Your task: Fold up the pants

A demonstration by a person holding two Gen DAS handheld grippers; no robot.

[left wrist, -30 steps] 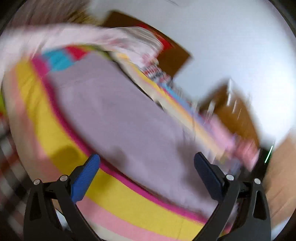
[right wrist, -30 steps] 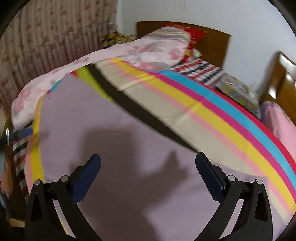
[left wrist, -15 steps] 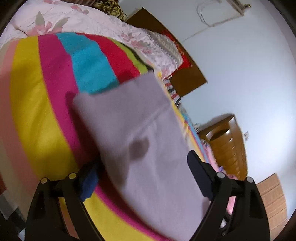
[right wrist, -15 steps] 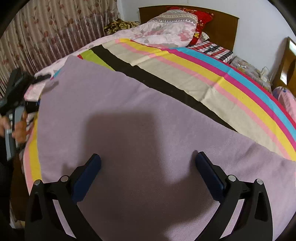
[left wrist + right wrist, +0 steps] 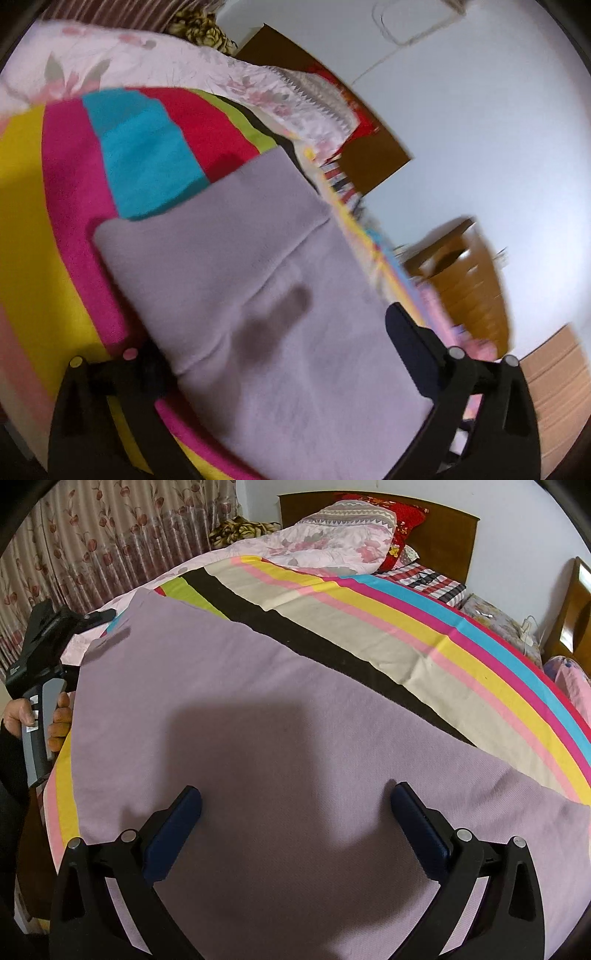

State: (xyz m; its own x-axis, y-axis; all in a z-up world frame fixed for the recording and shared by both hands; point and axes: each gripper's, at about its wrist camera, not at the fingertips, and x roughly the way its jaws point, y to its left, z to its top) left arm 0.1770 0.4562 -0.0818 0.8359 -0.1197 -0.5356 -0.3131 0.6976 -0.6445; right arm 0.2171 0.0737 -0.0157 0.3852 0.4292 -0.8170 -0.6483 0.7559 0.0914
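Observation:
The lilac pants [image 5: 236,686] lie flat across a striped blanket on the bed. In the left wrist view the pants' hem end [image 5: 221,243] runs between the jaws of my left gripper [image 5: 280,339]; the jaws stand wide apart, and the left finger is hidden under the cloth edge. My right gripper [image 5: 295,812] is open just above the pants' wide part, holding nothing. The left gripper's body [image 5: 44,642], in a hand, shows at the pants' far left end in the right wrist view.
The striped blanket [image 5: 424,635] covers the bed. A pink floral quilt [image 5: 325,542] and red pillow [image 5: 406,528] lie by the wooden headboard [image 5: 443,535]. Flowered curtains [image 5: 110,535] hang on the left. A wooden cabinet [image 5: 469,280] stands beyond the bed.
My left gripper has swung to the pants' hem end and moved in so the cloth lies between its jaws. My right gripper has come lower over the pants.

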